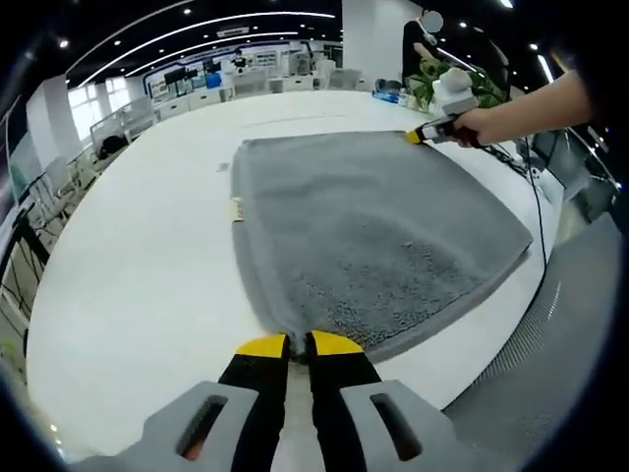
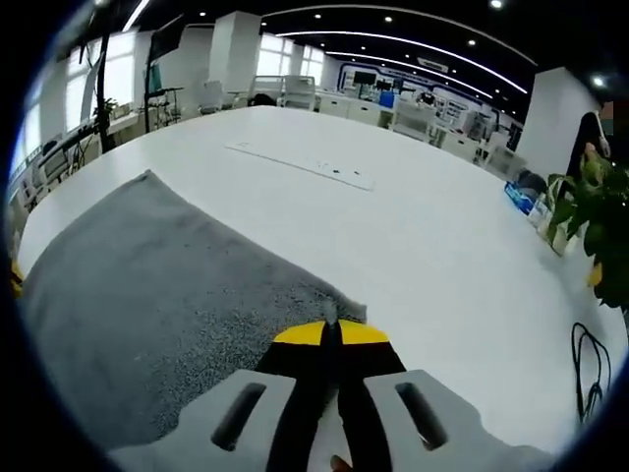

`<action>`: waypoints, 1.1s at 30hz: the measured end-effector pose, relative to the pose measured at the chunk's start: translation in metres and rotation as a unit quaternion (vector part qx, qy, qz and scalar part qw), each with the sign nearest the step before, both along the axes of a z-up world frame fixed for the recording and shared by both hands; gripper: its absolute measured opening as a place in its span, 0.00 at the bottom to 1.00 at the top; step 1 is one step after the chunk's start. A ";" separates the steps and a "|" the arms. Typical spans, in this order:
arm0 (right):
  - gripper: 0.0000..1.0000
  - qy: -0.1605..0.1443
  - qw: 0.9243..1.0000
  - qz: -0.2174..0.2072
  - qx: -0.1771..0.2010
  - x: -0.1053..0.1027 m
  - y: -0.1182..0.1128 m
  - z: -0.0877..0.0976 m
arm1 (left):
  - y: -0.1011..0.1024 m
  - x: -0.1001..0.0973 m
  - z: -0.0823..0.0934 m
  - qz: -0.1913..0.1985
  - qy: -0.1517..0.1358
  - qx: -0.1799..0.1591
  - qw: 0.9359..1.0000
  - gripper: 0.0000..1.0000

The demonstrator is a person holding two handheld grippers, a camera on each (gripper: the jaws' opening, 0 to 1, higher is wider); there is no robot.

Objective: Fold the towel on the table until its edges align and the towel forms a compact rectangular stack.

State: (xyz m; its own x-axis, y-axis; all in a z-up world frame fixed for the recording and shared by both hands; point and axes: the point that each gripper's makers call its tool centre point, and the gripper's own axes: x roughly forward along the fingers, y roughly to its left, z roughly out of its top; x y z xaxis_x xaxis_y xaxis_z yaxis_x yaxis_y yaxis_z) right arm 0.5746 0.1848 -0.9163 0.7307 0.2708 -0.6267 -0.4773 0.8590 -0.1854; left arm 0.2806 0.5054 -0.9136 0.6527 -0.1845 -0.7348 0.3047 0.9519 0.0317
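Broad white desk (image 1: 147, 256) in an open-plan office, grey towel (image 1: 373, 236) spread flat ahead of both grippers; left gripper (image 1: 298, 342) fingers clamped on its near corner, right gripper (image 2: 330, 330) fingers clamped on another corner, pinched cloth hidden.

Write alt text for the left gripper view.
The left gripper's yellow-tipped black jaws pinch the near corner of a grey terry-cloth towel spread flat on a round white table. At the towel's far corner, a hand holds the right gripper closed on it.
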 end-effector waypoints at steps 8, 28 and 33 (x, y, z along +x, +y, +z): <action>0.00 0.004 1.000 -0.004 -0.010 0.012 -0.035 -0.001 | -0.040 0.004 -0.001 -0.051 0.008 0.002 0.999 0.08; 0.00 0.002 0.999 0.001 0.037 0.015 -0.039 0.001 | -0.042 0.010 -0.002 -0.054 0.046 0.028 0.997 0.08; 0.00 0.001 0.999 0.011 0.037 0.012 -0.037 0.004 | -0.043 0.010 -0.001 -0.052 0.048 0.041 0.997 0.08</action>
